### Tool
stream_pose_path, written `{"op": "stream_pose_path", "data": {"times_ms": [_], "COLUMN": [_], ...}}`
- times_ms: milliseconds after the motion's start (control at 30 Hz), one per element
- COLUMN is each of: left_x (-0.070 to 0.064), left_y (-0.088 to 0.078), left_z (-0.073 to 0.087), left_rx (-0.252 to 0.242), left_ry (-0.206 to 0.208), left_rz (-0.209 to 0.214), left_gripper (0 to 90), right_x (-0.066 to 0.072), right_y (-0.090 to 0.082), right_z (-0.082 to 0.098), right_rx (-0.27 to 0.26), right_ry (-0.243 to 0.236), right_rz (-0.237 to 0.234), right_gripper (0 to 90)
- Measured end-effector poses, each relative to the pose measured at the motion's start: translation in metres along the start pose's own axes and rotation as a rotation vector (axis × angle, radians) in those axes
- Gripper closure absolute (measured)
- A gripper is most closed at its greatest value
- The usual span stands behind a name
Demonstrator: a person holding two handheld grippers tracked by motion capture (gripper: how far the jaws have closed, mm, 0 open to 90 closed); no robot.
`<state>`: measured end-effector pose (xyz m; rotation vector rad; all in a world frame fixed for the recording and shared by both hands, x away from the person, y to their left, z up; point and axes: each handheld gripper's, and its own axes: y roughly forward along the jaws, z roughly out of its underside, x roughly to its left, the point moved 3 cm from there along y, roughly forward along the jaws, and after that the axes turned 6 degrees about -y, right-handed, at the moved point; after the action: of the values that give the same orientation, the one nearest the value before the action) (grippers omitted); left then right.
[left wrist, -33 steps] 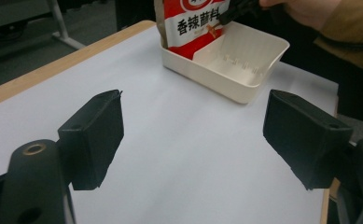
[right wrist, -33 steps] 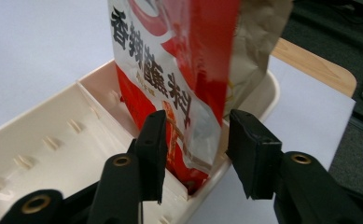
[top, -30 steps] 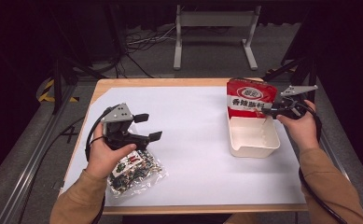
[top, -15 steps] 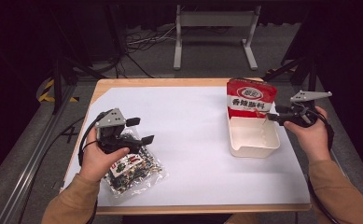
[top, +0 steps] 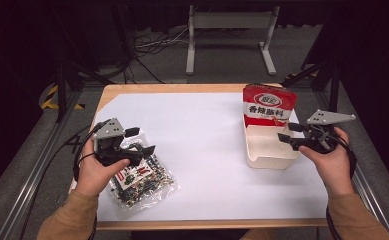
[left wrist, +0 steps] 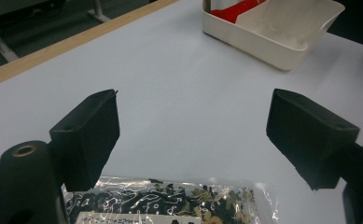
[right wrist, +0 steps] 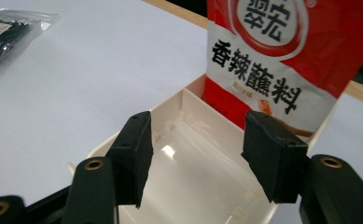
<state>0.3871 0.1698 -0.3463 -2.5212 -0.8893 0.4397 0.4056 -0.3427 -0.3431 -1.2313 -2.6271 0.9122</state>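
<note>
The right tool (top: 288, 133) is drawing back from the red sachet (top: 269, 106), its jaws having just been spreading with nothing between them; the sachet is standing in the white tray (top: 272, 161) just ahead. The left tool (top: 141, 142), spread and empty, is sinking over the clear packet (top: 143, 181) directly beneath it on the counter (top: 202, 135), probably next for the tray.

A red seasoning packet (top: 268, 106) stood upright in the white tray (top: 267, 159); a clear crinkled packet (top: 142, 181) lay flat at the table's near left.

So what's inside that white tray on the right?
A red packet stands upright in the far end of the white tray. The near compartment looks empty. The packet covers the tray floor beneath it.
</note>
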Motion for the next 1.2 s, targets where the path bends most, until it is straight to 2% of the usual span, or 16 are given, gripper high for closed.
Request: {"op": "stream_pose_path", "data": {"times_ms": [233, 333, 700, 733, 833, 1067, 1200], "left_x": [0.008, 0.010, 0.023, 0.023, 0.028, 0.044, 0.054], "left_y": [-0.005, -0.005, -0.008, -0.009, -0.011, -0.013, -0.015], "left_z": [0.002, 0.004, 0.010, 0.011, 0.013, 0.019, 0.025], "left_rx": [0.005, 0.012, 0.022, 0.026, 0.023, 0.031, 0.030], "left_ry": [-0.016, -0.038, -0.040, -0.054, -0.047, -0.064, -0.081], "left_rz": [-0.021, -0.023, -0.066, -0.068, -0.087, -0.141, -0.164], "left_gripper": [16.3, 15.8, 12.8, 12.6, 12.3, 11.0, 10.7], "right_x": [0.016, 0.024, 0.035, 0.036, 0.038, 0.049, 0.062], "right_y": [-0.001, 0.000, 0.005, 0.005, 0.005, 0.007, 0.010], "right_z": [-0.002, -0.004, -0.004, -0.004, -0.005, -0.005, -0.005], "right_rx": [-0.018, -0.031, -0.026, -0.027, -0.029, -0.026, -0.028], "right_ry": [0.007, 0.018, 0.021, 0.023, 0.024, 0.013, 0.002], "right_rz": [-0.017, -0.033, -0.057, -0.058, -0.059, -0.063, -0.081], "right_gripper": [40.8, 39.6, 37.6, 37.5, 37.3, 36.9, 37.0]}}
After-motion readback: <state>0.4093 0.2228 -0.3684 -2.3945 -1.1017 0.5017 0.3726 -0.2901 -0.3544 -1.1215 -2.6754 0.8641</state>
